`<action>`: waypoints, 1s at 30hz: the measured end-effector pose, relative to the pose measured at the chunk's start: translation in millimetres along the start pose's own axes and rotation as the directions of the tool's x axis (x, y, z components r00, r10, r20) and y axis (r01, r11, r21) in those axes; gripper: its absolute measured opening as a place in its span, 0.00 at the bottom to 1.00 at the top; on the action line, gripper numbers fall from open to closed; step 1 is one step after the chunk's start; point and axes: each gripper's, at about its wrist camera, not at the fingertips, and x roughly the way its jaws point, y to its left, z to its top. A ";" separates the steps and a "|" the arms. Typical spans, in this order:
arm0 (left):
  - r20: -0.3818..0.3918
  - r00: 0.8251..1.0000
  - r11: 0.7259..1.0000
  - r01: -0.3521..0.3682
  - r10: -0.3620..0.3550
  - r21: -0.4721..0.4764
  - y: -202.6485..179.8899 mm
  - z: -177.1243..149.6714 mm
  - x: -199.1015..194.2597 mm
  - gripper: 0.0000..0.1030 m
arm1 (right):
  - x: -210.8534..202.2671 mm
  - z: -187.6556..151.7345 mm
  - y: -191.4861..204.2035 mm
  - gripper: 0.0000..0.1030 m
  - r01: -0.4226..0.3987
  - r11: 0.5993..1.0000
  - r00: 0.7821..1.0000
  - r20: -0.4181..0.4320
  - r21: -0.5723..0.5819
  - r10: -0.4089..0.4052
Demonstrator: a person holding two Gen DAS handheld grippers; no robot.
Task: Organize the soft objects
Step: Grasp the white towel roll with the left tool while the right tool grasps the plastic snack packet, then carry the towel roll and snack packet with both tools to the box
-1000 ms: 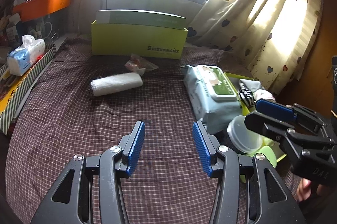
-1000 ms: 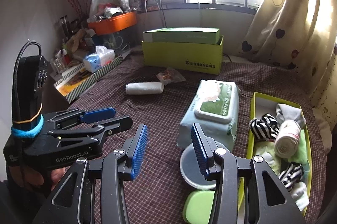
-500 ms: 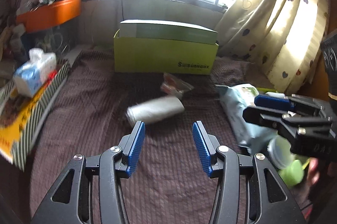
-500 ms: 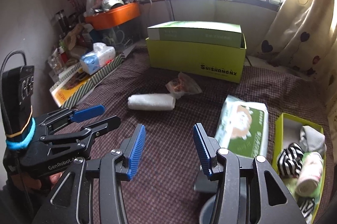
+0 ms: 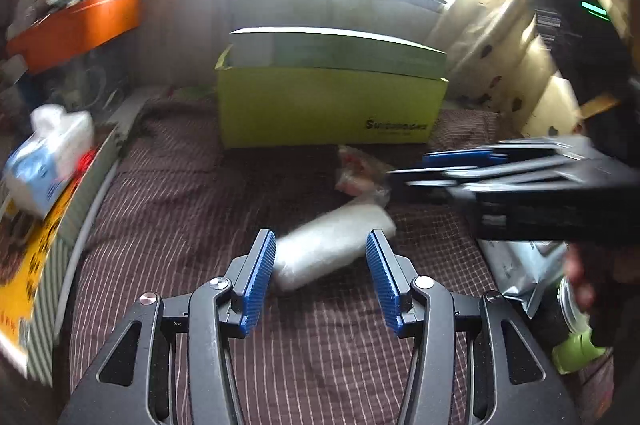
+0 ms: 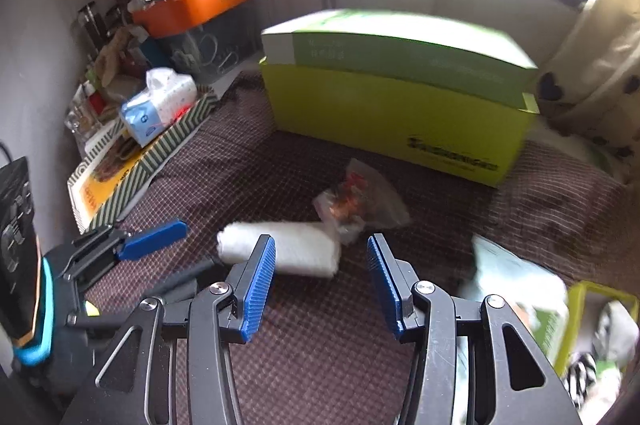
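White rolled towel (image 5: 332, 245) now sits right ahead of the left gripper (image 5: 320, 253), its near end between the wide-spread blue pads, not touching; a second ago it lay well ahead. Left side looks set to grab. Right gripper (image 6: 320, 257) also wide, empty, roll's end just ahead-left of it. Beyond: crinkly snack bag (image 6: 356, 201), then yellow-green box (image 5: 328, 105). Sock tray (image 6: 600, 329) at right gripper's right edge, likely the drop spot.
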 end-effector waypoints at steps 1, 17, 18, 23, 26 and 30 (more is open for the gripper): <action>0.000 1.000 1.000 0.017 -0.017 0.025 0.6 1.5 5.6 0.47 | 12.4 7.5 -3.0 0.46 0.004 1.000 1.000 -0.026 0.008 -0.004; -0.135 0.988 0.975 0.103 -0.077 0.197 -4.8 -1.4 68.8 0.45 | 70.4 33.3 -33.1 0.17 0.121 0.990 0.982 -0.157 0.072 -0.109; -0.131 0.989 0.974 0.099 -0.074 0.202 -7.0 -1.9 68.1 0.42 | 63.2 31.9 -34.3 0.17 0.110 0.991 0.985 -0.143 0.079 -0.098; -0.096 0.995 0.977 0.045 -0.025 0.210 -22.9 -7.4 52.1 0.16 | 8.0 23.2 -26.7 0.17 0.062 0.996 0.998 -0.036 0.063 -0.060; -0.079 0.997 0.983 0.027 -0.013 0.182 -28.0 -11.1 41.3 0.14 | -31.6 14.0 -26.9 0.17 0.036 0.998 0.999 0.038 0.051 -0.038; -0.044 0.999 0.990 0.016 -0.010 0.142 -32.7 -10.9 19.9 0.14 | -81.5 -8.7 -36.7 0.17 0.011 0.998 0.992 0.125 0.055 -0.018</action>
